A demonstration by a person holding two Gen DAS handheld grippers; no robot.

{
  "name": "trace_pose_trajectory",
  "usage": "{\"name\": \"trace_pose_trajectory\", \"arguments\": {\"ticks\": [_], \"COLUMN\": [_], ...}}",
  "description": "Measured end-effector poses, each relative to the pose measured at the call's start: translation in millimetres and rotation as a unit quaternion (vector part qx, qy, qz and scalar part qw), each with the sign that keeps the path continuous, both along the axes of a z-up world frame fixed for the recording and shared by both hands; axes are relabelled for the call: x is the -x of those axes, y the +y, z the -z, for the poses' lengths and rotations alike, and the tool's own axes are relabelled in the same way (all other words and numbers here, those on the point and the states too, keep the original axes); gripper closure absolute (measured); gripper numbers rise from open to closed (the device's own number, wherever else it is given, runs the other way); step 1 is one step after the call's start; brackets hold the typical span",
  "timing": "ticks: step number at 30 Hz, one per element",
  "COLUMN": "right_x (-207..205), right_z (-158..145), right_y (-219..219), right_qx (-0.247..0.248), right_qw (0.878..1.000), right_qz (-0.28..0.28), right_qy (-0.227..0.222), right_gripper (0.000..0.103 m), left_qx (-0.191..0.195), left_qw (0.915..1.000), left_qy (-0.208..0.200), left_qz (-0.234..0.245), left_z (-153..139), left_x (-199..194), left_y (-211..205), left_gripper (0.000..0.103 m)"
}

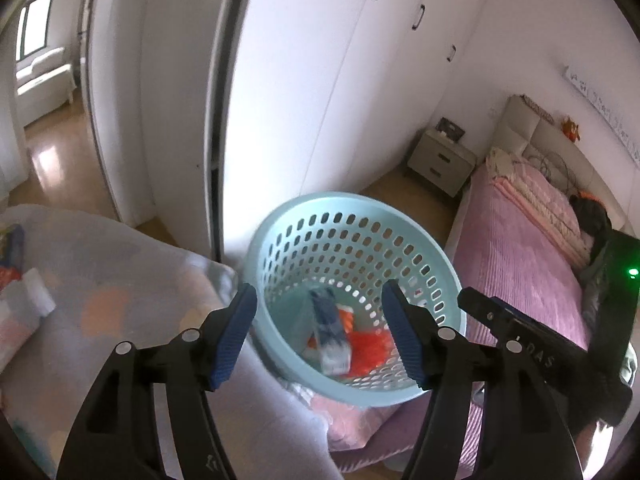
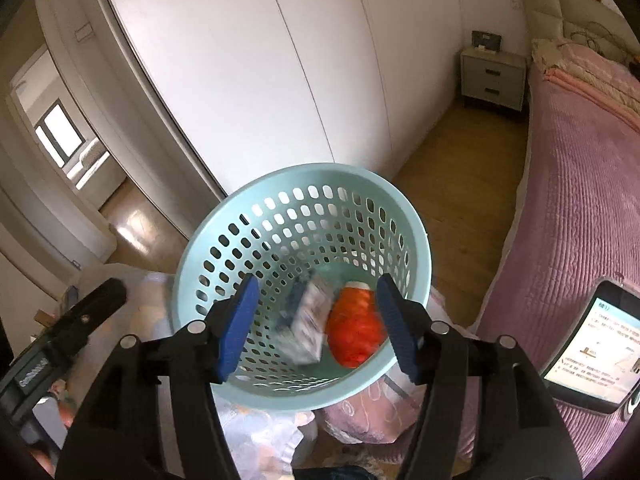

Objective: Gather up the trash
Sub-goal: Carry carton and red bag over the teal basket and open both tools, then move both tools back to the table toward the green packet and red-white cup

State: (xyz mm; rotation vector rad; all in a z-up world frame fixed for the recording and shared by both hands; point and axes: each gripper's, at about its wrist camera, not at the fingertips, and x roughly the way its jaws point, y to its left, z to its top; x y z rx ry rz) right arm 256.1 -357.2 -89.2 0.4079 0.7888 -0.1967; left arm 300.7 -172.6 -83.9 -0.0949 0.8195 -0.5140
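A pale blue perforated basket [image 1: 352, 216] sits on bedding and also shows in the right wrist view [image 2: 304, 184]. In it lie a blue-and-white carton [image 1: 330, 332] and an orange wrapper [image 1: 370, 350]; the right wrist view shows the carton [image 2: 308, 322] blurred beside the orange wrapper [image 2: 356, 330]. My left gripper [image 1: 318, 334] is open and empty above the basket. My right gripper [image 2: 316, 320] is open and empty above it too. The right gripper's finger shows at the right of the left view [image 1: 520, 328].
A grey patterned quilt [image 1: 120, 280] holds more litter [image 1: 16, 280] at the far left. A pink bed [image 2: 580, 200], a nightstand [image 2: 494, 76], white wardrobe doors [image 2: 260, 60], wooden floor and a lit phone [image 2: 592, 348] surround the basket.
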Motion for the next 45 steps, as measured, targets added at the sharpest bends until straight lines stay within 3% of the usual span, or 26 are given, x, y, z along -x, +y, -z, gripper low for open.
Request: {"name": "trace_pose_trajectory", "arguments": {"ticks": [9, 19, 25, 29, 32, 39, 45], "right_x": [20, 42, 51, 59, 60, 65, 70], "right_z": [-21, -45, -49, -46, -39, -15, -8], "right_y": [20, 100, 163, 205, 237, 298, 327], "right_qx": [-0.008, 0.008, 0.023, 0.038, 0.047, 0.044, 0.060], "right_qw": [1.000, 0.994, 0.983, 0.972, 0.965, 0.948, 0.936], "right_qz": [-0.018, -0.102, -0.171, -0.217, -0.247, -0.310, -0.341], "right_qy": [-0.017, -0.047, -0.064, -0.076, -0.074, -0.057, -0.057], "right_gripper": [0.045, 0.045, 0.045, 0.045, 0.045, 0.045, 0.045], "left_qx": [0.019, 0.004, -0.022, -0.020, -0.014, 0.033, 0.030], "left_qw": [0.9988, 0.9914, 0.9788, 0.9693, 0.9622, 0.9621, 0.9590], "left_qy": [-0.036, -0.079, -0.065, -0.040, -0.021, 0.028, 0.046], "left_qz": [-0.028, -0.105, -0.193, -0.242, -0.271, -0.269, -0.278], "left_z": [-35, -64, -50, -34, -21, 16, 34], "left_x": [44, 102, 123, 130, 131, 120, 112], "left_y": [46, 133, 211, 265, 298, 340, 339], "left_gripper": [0.040, 0.040, 0.036, 0.035, 0.029, 0.029, 0.029]}}
